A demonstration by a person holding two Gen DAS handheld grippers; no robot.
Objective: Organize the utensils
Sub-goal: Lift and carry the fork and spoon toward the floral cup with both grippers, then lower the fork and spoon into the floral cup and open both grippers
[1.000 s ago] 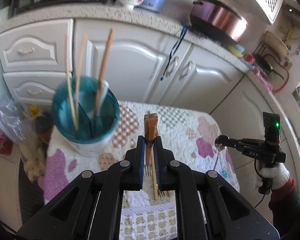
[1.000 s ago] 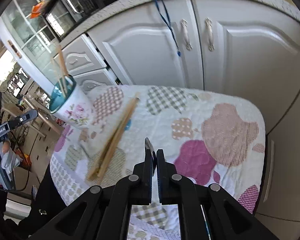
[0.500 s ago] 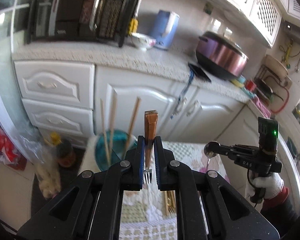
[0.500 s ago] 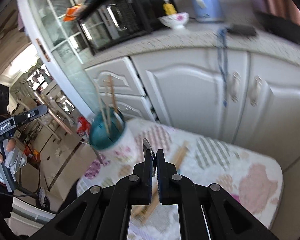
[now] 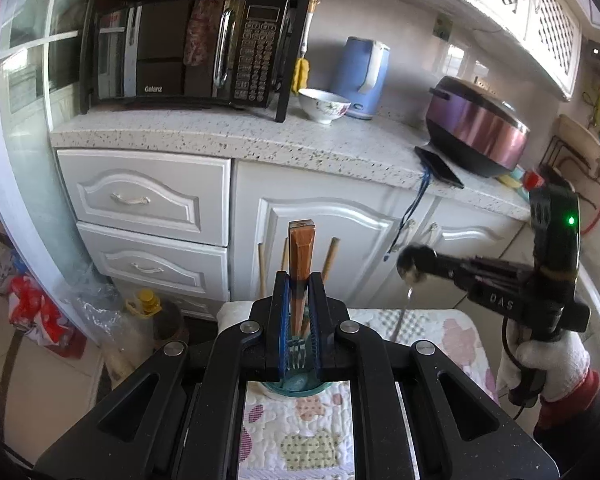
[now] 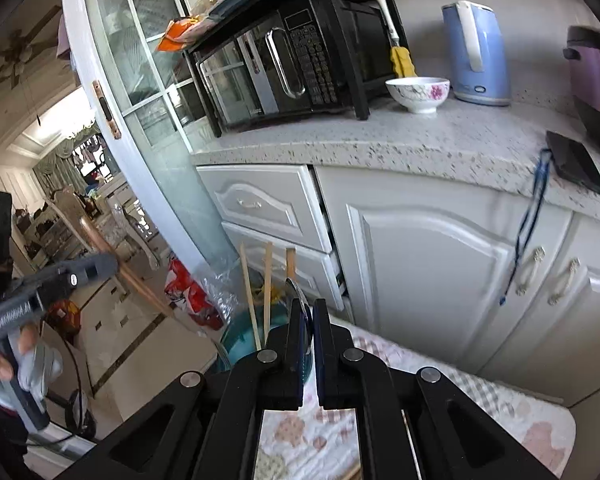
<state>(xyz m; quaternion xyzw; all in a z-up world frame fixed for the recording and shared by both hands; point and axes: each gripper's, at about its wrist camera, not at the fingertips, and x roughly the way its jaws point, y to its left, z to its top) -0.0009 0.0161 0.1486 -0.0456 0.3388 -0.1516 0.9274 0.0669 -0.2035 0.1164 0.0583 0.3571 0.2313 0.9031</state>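
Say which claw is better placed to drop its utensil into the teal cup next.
Left, probably. The left claw holds the fork tines-down right over the teal cup. The right claw grips the spoon beside the cup's rim.

On the quilted table (image 5: 440, 332), before the cabinets (image 5: 324, 240), the utensil cup (image 6: 240, 340) is stood with chopsticks (image 6: 250, 300) upright in it, while on the countertop (image 5: 228, 136) above, the bowl (image 5: 324, 105) is set between the microwave (image 5: 188, 48) and the kettle (image 5: 362, 76).
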